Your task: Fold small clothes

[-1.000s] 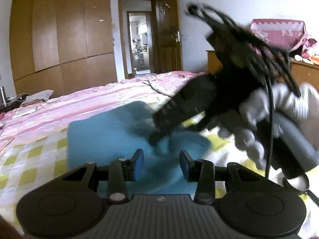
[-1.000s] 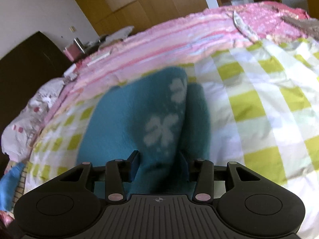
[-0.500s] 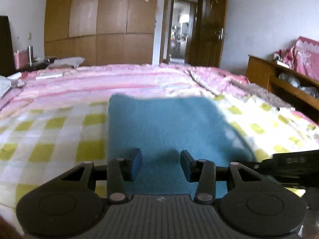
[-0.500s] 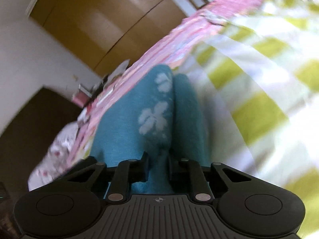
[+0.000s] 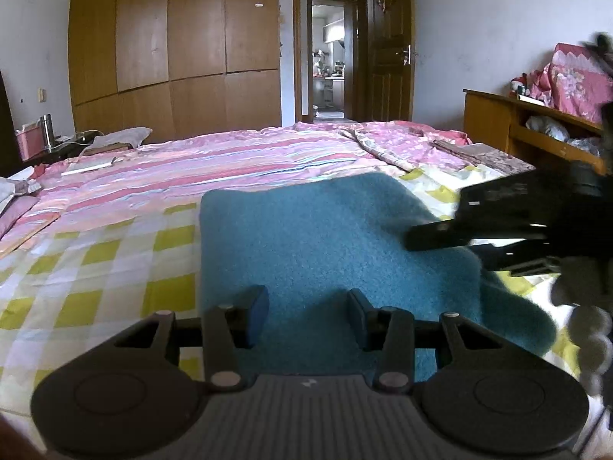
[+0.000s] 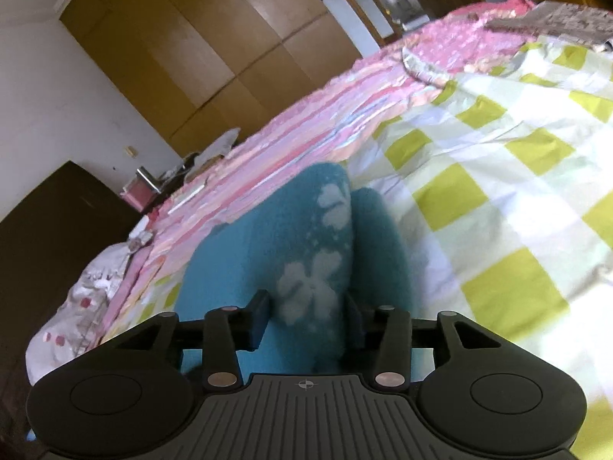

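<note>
Bedroom, checked yellow bedsheet (image 5: 115,268): my right gripper (image 6: 306,324) has just reopened, releasing the teal fleece garment (image 5: 325,237); my left gripper (image 5: 306,316) hovers spread, empty.

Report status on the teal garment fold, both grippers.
Left gripper open, hovering over teal garment. Right gripper jaws just opened, garment's flower-print fold between them, not pinched. Garment on checked sheet; nothing blocking.

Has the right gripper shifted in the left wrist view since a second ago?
Yes. The right gripper was over the middle of the teal garment; now it sits at the garment's right edge.
</note>
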The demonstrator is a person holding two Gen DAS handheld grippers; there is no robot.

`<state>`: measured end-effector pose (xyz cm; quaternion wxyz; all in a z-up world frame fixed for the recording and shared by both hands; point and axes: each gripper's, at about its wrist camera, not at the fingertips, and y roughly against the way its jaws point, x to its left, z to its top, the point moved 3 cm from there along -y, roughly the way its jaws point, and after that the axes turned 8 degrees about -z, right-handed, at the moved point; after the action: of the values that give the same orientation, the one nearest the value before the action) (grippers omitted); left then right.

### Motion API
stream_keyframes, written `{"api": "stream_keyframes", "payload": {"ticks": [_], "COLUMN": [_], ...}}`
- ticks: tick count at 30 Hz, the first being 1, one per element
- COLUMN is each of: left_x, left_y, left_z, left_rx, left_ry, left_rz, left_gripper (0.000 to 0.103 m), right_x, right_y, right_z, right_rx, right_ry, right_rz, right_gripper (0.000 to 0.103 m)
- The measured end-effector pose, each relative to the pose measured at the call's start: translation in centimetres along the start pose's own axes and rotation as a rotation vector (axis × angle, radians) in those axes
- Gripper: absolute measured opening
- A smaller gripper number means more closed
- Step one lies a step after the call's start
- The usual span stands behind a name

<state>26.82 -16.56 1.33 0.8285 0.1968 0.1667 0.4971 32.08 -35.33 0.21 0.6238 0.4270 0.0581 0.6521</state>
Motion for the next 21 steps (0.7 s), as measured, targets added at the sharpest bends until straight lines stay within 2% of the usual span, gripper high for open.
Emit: {"api": "stream_keyframes", "payload": {"ticks": [1,4,6,9,13,16,19,21], "left_x": [0.0,0.1,0.4,1.0,0.7,0.9,2.3,3.1], "left_y": [0.0,0.2,0.4,0.2,-0.2,0.2,0.7,0.2], "left_z": [0.1,0.5,1.0,1.1,0.8,0.7,0.9,0.9], "left_rx": [0.001,-0.008,-0.030,-0.041,-0.038,-0.044,-0.067,-0.049], "left_ry": [-0.004,0.001,0.036,0.083,0.070,0.081,0.167,0.216], "left_rz": [0.000,-0.003,-0.006,0.012,0.032,0.031,0.039,0.039], "left_gripper": [0.048,0.048,0.049,0.049,0.051,0.051,0.051,0.051], "right_x": [0.1,0.0,-0.2,-1.0,-3.2,-2.9,-3.8,-5.0], "right_y": [-0.6,-0.7,0.8,1.8,0.7,1.7,1.9,1.2], "right_z": [0.1,0.7,1.1,1.1,-0.4,-0.8,-0.8,-1.1], "right_rx": [0.009,0.013,-0.035,-0.085,-0.073,-0.125,-0.137,-0.123], "right_ry": [-0.007,-0.026,-0.027,-0.067,-0.137,-0.103,-0.156,-0.211], "right_rz": [-0.008,0.011,0.045,0.056,0.014,-0.008,0.013,0.020], "right_gripper": [0.044,0.027,0.024,0.023,0.022,0.022,0.022,0.022]}}
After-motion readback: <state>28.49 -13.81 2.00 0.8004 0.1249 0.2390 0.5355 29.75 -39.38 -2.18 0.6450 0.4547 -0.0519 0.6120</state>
